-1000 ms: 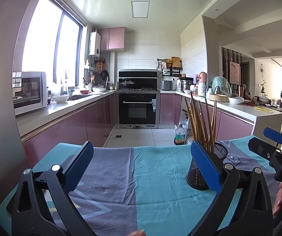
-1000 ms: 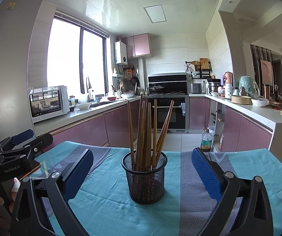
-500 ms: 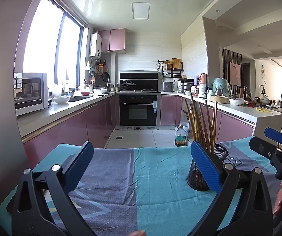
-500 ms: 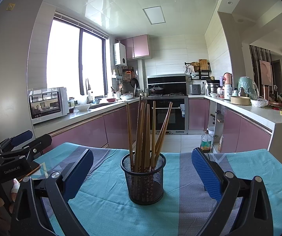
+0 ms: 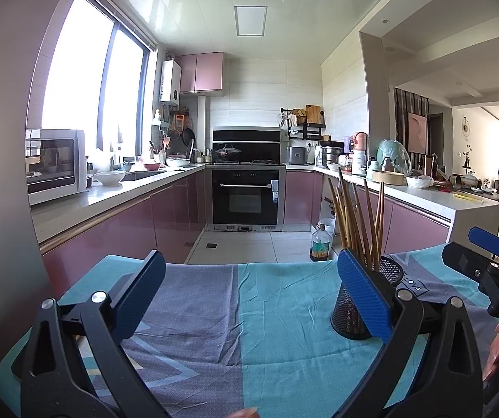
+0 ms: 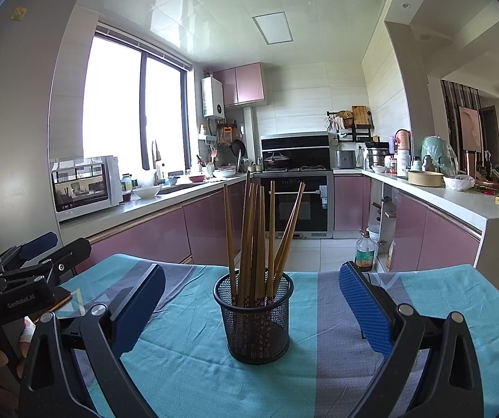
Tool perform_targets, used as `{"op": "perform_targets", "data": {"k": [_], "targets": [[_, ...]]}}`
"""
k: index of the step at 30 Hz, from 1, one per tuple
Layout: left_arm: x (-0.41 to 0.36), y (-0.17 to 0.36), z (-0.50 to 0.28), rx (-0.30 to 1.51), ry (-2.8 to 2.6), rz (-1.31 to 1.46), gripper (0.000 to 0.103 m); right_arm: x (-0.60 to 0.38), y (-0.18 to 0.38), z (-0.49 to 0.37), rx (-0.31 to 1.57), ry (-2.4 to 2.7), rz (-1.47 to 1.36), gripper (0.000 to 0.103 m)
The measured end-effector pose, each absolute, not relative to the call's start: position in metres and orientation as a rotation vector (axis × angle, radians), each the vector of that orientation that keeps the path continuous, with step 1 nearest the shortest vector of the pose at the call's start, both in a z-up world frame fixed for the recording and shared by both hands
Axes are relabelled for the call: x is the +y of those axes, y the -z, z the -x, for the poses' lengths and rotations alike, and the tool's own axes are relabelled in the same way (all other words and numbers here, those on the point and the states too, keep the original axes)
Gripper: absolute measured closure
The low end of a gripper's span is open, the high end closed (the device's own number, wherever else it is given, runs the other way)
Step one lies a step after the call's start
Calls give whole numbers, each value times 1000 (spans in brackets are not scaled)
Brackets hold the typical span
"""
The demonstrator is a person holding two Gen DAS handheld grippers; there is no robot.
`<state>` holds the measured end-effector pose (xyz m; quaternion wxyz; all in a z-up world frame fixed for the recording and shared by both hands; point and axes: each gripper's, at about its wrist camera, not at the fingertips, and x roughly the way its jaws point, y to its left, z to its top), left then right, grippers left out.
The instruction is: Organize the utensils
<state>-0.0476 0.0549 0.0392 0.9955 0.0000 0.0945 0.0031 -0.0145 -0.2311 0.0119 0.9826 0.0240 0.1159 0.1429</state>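
The left tongs [image 5: 249, 296] hang over bare cloth with their blue pads wide apart and nothing between them; the black wire-mesh holder [image 5: 360, 299] lies off to their right, partly hidden behind the right-hand pad. The right tongs [image 6: 251, 308] face the same mesh holder [image 6: 254, 317] head-on, pads also spread wide and empty, with the holder framed between them but a little ahead of the pad tips, touching neither. Judged from this, the right hand is the nearer and better lined up, and a straight push forward would bring the holder or its contents within the pads.

The wooden chopsticks [image 6: 256, 233] stand in the holder with their long axis close to upright, fanned slightly: most lean together at the left and centre, while a pair tilts out to the right. They are slim, smooth, brown sticks with patterned lower ends showing through the mesh. The holder is a round, straight-walled cup of fine black metal mesh with a solid rim, standing upright on the tabletop [image 6: 319, 365]. That surface is covered by a soft, faintly creased cloth in teal and grey-purple bands.
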Motion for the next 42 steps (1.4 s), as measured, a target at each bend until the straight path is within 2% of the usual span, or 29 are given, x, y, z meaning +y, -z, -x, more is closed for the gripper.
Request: {"op": "perform_targets", "data": {"k": [42], "targets": [[52,-43,47,183,-2,8,6,-229,-13,11,235,-290,-60,6]]}}
